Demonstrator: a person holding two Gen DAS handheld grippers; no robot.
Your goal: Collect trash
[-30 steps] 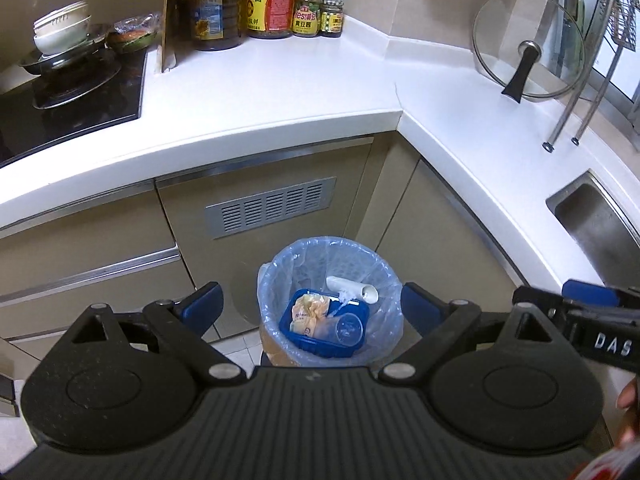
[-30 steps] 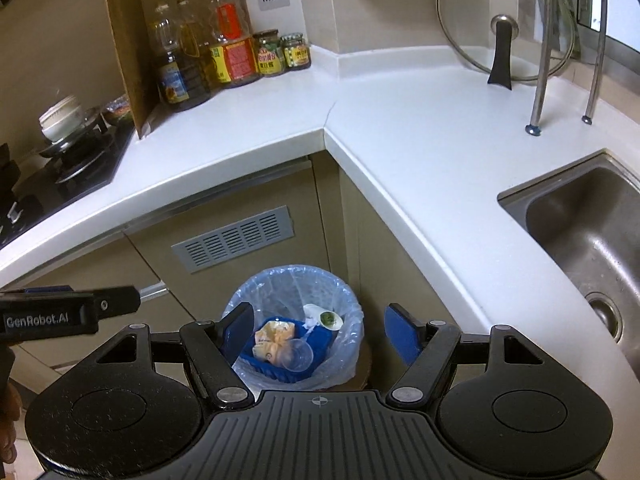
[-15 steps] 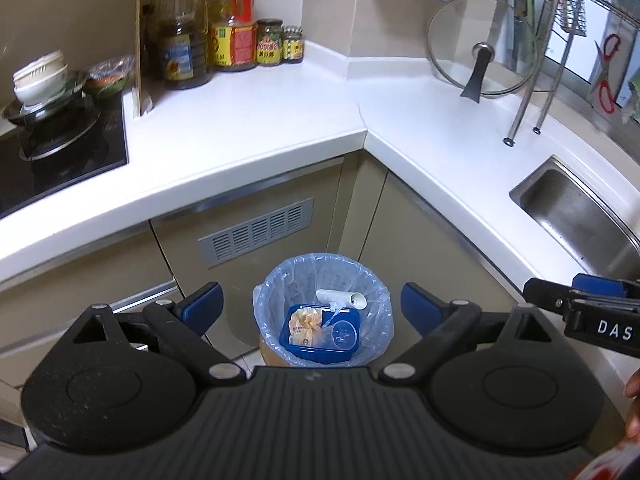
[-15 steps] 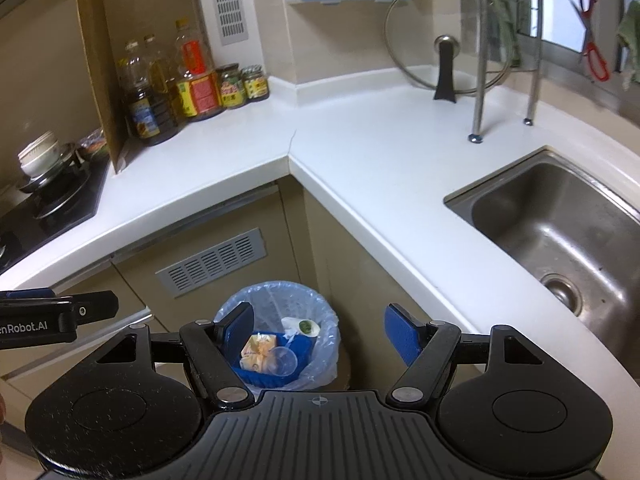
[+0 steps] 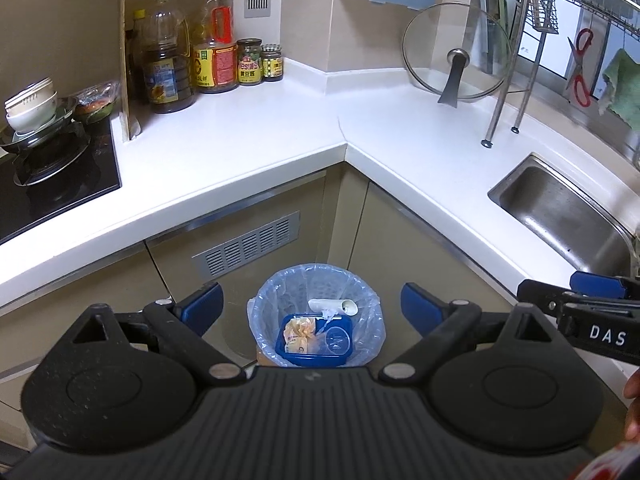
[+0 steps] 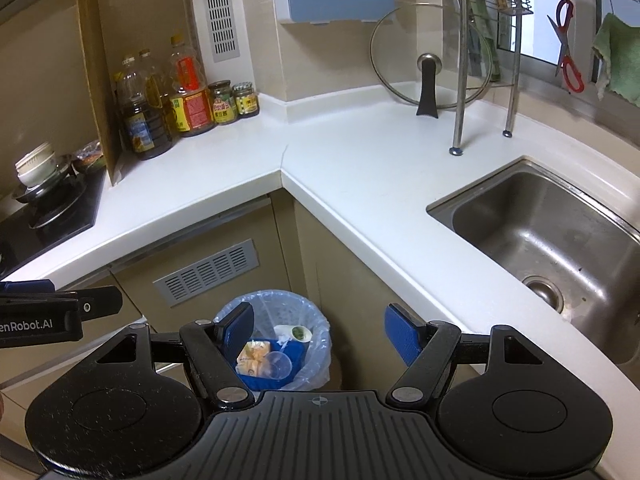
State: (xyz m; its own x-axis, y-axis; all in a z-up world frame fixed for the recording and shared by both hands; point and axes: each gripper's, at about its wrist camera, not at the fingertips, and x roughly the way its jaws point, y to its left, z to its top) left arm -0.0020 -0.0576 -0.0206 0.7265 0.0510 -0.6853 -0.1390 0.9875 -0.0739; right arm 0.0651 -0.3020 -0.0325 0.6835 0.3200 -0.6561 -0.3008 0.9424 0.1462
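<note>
Glossy white countertop (image 5: 248, 148), round bag-lined bin (image 5: 316, 312), both hand-held grippers (image 5: 312, 308) (image 6: 320, 330) spread, empty

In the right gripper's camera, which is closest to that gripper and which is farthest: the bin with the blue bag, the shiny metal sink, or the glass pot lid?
1. Bin lined with a blue plastic bag: on the floor, just beyond the right gripper.
2. Stainless steel sink: to the right, set in the counter.
3. Round glass pot lid: leaning at the back wall.

trash bin (image 5: 316, 280): blue-bag-lined, upright on floor below the countertop (image 5: 248, 152) corner | inside: blue plastic tray (image 5: 314, 356) holding crumpled yellow wrapper (image 5: 298, 334) (beside a clear cup (image 5: 337, 338)) | white tube (image 5: 332, 305) lying behind tray
</note>
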